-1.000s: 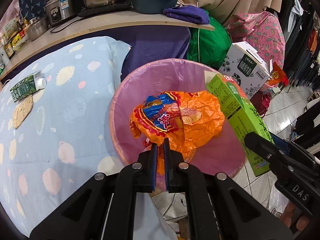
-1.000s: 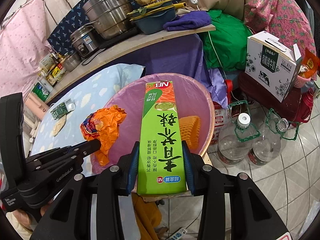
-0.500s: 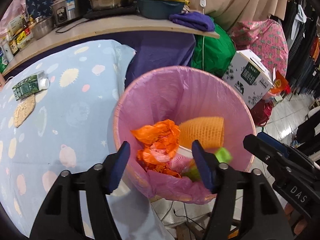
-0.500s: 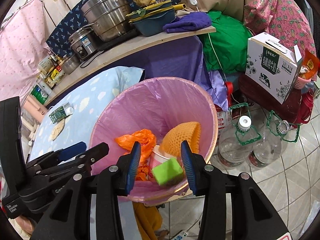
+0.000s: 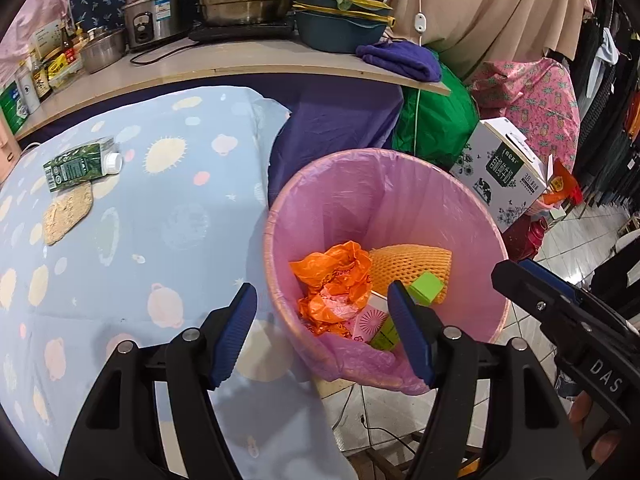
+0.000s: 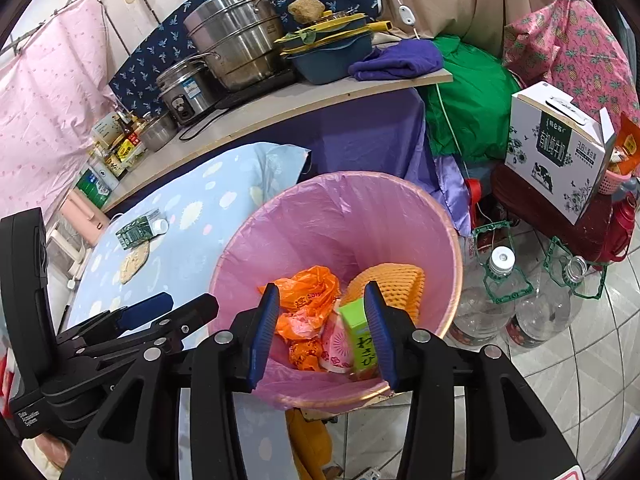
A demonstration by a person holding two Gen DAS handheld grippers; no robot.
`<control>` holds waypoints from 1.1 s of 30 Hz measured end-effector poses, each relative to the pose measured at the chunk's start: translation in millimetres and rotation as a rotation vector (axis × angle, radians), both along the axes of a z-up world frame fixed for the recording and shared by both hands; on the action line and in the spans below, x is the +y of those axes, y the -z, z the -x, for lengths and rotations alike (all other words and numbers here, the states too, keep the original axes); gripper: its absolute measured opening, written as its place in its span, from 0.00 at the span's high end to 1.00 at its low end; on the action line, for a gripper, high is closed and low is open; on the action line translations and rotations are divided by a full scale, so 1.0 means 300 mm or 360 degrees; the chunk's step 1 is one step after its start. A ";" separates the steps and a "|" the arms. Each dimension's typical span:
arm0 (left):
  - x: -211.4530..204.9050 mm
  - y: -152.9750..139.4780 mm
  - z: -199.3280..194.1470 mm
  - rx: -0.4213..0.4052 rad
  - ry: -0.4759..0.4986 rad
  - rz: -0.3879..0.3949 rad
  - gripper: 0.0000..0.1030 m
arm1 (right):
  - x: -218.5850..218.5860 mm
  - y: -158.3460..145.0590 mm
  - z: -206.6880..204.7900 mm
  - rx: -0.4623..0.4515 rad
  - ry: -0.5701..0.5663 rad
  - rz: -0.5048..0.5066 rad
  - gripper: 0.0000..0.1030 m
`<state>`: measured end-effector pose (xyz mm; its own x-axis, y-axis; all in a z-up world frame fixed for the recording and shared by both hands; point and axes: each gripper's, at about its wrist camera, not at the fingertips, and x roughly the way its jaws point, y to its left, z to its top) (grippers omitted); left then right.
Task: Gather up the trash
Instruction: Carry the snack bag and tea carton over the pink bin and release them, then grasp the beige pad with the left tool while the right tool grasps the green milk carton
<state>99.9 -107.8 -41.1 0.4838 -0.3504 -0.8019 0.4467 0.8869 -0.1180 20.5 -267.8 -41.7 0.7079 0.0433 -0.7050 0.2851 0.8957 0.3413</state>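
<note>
A bin lined with a pink bag (image 5: 400, 184) (image 6: 360, 208) stands beside the table. Inside lie an orange wrapper (image 5: 336, 280) (image 6: 308, 292), a green box (image 5: 426, 288) (image 6: 358, 336), an orange foam net (image 5: 412, 260) (image 6: 396, 280) and a pink-patterned item (image 5: 366, 320). My left gripper (image 5: 322, 328) is open and empty above the bin's near rim. My right gripper (image 6: 320, 336) is open and empty over the bin. A green carton (image 5: 76, 166) (image 6: 138, 230) and a beige scrap (image 5: 66, 212) (image 6: 134, 260) lie on the blue tablecloth (image 5: 140, 240).
A shelf (image 5: 240, 60) behind holds pots, a rice cooker, bottles and a purple cloth (image 5: 400, 60). A white milk box (image 6: 556, 148), large plastic bottles (image 6: 492, 296) and a red thermos (image 6: 620, 224) stand on the tiled floor right of the bin.
My left gripper opened and let go of the orange wrapper. My right gripper opened and let go of the green box. Both now lie in the bin.
</note>
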 end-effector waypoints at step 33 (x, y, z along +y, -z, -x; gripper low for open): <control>0.725 0.046 -0.275 0.0081 -0.0735 0.0099 0.26 | 0.462 -0.010 -0.320 0.0014 -0.0438 0.0051 0.58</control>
<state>182.3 109.6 -54.8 0.5610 -0.1561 -0.8130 -0.0007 0.9820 -0.1890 116.5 -129.3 -38.8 0.6665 0.2106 -0.7151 0.0325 0.9502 0.3100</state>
